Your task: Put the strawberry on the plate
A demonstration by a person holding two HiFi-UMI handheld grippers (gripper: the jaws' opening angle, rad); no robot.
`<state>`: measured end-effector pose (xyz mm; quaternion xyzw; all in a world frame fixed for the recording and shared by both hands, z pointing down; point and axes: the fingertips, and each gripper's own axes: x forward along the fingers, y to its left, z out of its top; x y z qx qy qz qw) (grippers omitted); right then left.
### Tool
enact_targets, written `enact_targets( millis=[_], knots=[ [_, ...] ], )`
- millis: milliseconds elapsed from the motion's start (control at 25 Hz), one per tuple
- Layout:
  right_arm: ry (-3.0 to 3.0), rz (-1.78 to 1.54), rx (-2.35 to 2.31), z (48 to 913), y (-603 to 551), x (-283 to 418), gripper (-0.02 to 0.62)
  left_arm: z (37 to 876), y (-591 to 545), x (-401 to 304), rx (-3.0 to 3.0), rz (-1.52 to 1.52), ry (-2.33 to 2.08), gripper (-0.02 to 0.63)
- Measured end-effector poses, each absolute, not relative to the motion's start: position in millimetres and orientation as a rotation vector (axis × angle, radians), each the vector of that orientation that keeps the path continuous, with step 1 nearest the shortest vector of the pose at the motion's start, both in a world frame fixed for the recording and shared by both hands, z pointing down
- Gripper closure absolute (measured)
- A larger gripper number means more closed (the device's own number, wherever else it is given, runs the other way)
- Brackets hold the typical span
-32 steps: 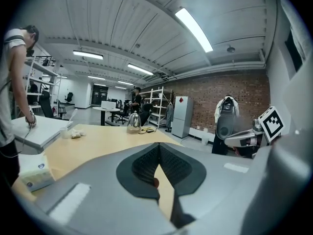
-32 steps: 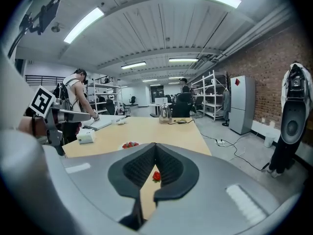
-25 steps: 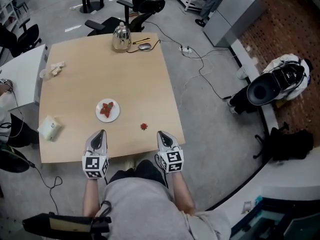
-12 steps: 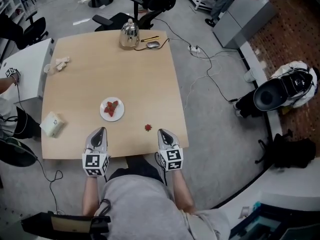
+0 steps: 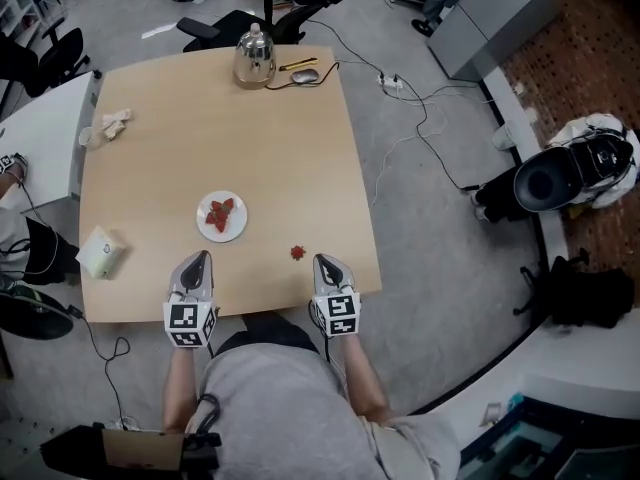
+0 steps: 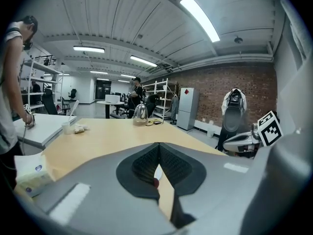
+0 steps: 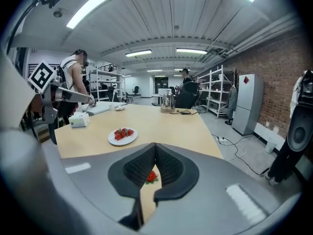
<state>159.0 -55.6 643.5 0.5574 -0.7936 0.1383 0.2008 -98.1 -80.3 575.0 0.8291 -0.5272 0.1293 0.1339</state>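
Observation:
A lone red strawberry (image 5: 297,253) lies on the wooden table (image 5: 180,148) near its front right corner. It also shows through the gap below the jaw tips as a strawberry (image 7: 152,176) in the right gripper view. A white plate (image 5: 222,216) with a few strawberries sits to its left, seen as a plate (image 7: 122,135). My right gripper (image 5: 322,259) is shut and empty at the front edge, just right of the lone berry. My left gripper (image 5: 202,255) is shut and empty, just short of the plate. Jaw tips meet on the left gripper (image 6: 159,145) and the right gripper (image 7: 155,145).
A steel kettle (image 5: 254,58), a pen and a mouse (image 5: 304,75) stand at the table's far edge. A tissue box (image 5: 101,252) sits at the front left and a cup with crumpled paper (image 5: 108,126) at the far left. Cables (image 5: 420,118) run across the floor at right.
The head view has shifted, so the table sits slightly differently in frame. Both grippers stay shut at the front edge and the strawberry has not moved.

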Motion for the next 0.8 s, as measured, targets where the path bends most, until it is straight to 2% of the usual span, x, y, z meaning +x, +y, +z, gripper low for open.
enact_targets(
  millis=[680,800],
  knots=[
    [-2.137,0.554,1.447,713.0,-71.4,150.0,0.587,627.2,-93.5,-95.4,2.334,0.529,-1.413,0.586],
    [-2.122,0.586,1.413,722.0,-75.0,148.6,0.565,628.6,-96.8,-97.4,2.325,0.529,-1.413,0.586]
  ],
)
